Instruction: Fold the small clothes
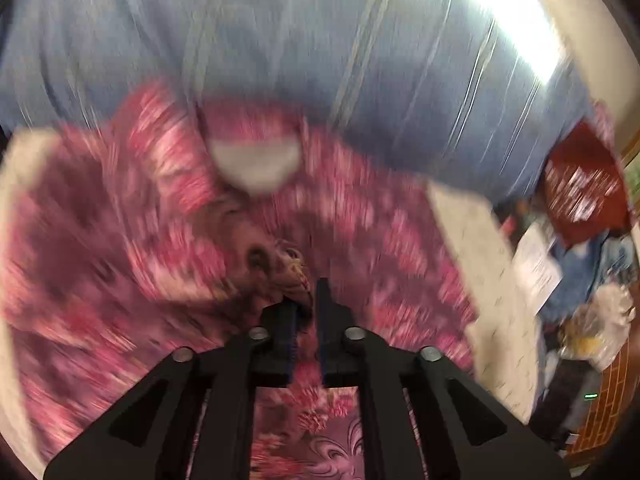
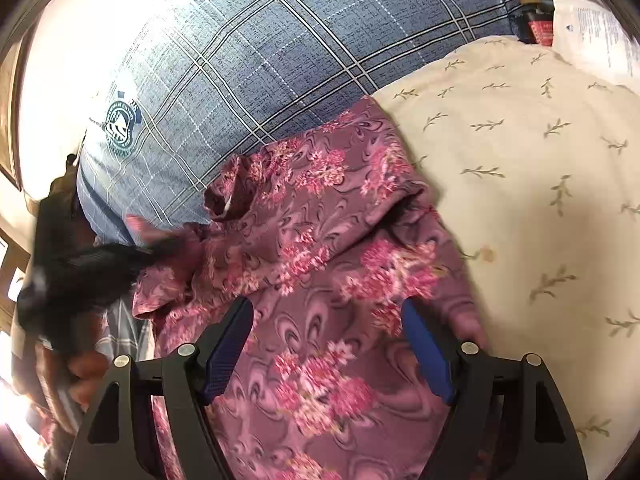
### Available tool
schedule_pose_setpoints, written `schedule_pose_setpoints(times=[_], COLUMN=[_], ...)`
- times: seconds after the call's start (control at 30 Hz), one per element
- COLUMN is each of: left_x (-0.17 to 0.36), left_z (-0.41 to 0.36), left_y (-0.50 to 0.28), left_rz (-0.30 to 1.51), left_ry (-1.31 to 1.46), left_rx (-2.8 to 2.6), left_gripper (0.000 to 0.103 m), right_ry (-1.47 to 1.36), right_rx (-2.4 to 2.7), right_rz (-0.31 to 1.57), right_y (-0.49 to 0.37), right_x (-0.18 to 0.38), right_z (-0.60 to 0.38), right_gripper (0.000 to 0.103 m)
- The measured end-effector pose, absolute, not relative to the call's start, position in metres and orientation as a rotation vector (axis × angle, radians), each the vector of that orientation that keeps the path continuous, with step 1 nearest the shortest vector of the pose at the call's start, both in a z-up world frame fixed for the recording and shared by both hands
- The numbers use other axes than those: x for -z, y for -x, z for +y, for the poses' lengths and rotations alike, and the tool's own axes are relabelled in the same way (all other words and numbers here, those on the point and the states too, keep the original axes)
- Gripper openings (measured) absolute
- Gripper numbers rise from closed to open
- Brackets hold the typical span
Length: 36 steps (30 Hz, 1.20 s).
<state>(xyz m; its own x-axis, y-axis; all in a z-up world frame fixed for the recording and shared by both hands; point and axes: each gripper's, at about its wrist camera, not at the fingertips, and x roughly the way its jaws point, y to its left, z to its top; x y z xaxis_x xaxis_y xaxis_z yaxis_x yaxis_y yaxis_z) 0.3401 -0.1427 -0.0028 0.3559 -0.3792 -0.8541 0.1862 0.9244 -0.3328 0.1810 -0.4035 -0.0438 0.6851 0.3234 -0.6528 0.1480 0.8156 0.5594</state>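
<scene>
A mauve garment with pink flower print (image 2: 320,264) lies spread over a cream bedsheet with small leaf sprigs (image 2: 540,168), its upper edge against a blue plaid pillow (image 2: 256,64) bearing a round emblem whose lettering is too small to read. Printed papers (image 2: 592,28) sit at the far corner. The left gripper (image 1: 306,300) has its jaws nearly together around a fold of the cloth; whether it is pinched is too blurred to tell. The right gripper (image 2: 328,320) hovers with jaws released.

Left view motion-blurred; window glare, probably; fisheye edges dark.
</scene>
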Motion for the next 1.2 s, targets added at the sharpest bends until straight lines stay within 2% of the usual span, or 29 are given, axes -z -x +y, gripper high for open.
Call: schedule_pose_setpoints(times=[0.07, 0.17, 0.23, 0.27, 0.33, 0.47, 0.57, 0.7, 0.73, 0.77, 0.8, 0.87, 1.0, 1.2], left_x=[0.018, 0.021, 0.009, 0.002, -0.011, -0.008, 0.008, 0.023, 0.026, 0.027, 0.026, 0.024, 0.033, 0.046], left_z=[-0.15, -0.128, -0.094, -0.076, -0.045, 0.011, 0.031, 0.035, 0.034, 0.032, 0.034, 0.041, 0.046, 0.052], left_y=[-0.332, -0.317, -0.303, -0.296, -0.292, -0.301, -0.31, -0.311, -0.311, -0.31, -0.308, -0.304, -0.311, -0.32], left_rz=[1.186, 1.209, 1.147, 1.09, 1.005, 0.954, 0.996, 1.048, 1.059, 1.066, 1.064, 1.049, 1.066, 1.041], left_ry=[0.16, 0.277, 0.432, 0.478, 0.487, 0.6, 0.705, 0.715, 0.727, 0.745, 0.753, 0.739, 0.755, 0.793], left_rx=[0.357, 0.411, 0.447, 0.441, 0.358, 0.245, 0.265, 0.228, 0.235, 0.246, 0.252, 0.248, 0.232, 0.194], left_gripper=[0.018, 0.037, 0.052, 0.056, 0.07, 0.07, 0.07, 0.07, 0.07, 0.07, 0.07, 0.07, 0.073, 0.073], right_ry=[-0.595, -0.546, -0.525, -0.516, -0.483, -0.438, -0.484, -0.614, -0.639, -0.648, -0.642, -0.635, -0.728, -0.819], right_rx=[-0.102, -0.103, -0.112, -0.118, -0.14, -0.184, -0.214, -0.23, -0.239, -0.247, -0.265, -0.277, -0.21, -0.053], right_rz=[0.831, 0.831, 0.818, 0.815, 0.822, 0.828, 0.837, 0.845, 0.863, 0.878, 0.894, 0.854, 0.652, 0.767], right_y=[-0.181, -0.183, -0.187, -0.19, -0.203, -0.241, -0.277, -0.324, -0.335, -0.342, -0.349, -0.344, -0.292, -0.247], right_x=[0.041, 0.036, 0.031, 0.029, 0.023, 0.014, 0.015, 0.025, 0.03, 0.032, 0.033, 0.022, 0.003, 0.056], right_z=[-0.401, -0.395, -0.387, -0.383, -0.369, -0.339, -0.321, -0.3, -0.293, -0.288, -0.284, -0.287, -0.351, -0.415], right_gripper=[0.078, 0.08, 0.08, 0.08, 0.08, 0.08, 0.08, 0.079, 0.069, 0.055, 0.005, 0.005, 0.005, 0.008])
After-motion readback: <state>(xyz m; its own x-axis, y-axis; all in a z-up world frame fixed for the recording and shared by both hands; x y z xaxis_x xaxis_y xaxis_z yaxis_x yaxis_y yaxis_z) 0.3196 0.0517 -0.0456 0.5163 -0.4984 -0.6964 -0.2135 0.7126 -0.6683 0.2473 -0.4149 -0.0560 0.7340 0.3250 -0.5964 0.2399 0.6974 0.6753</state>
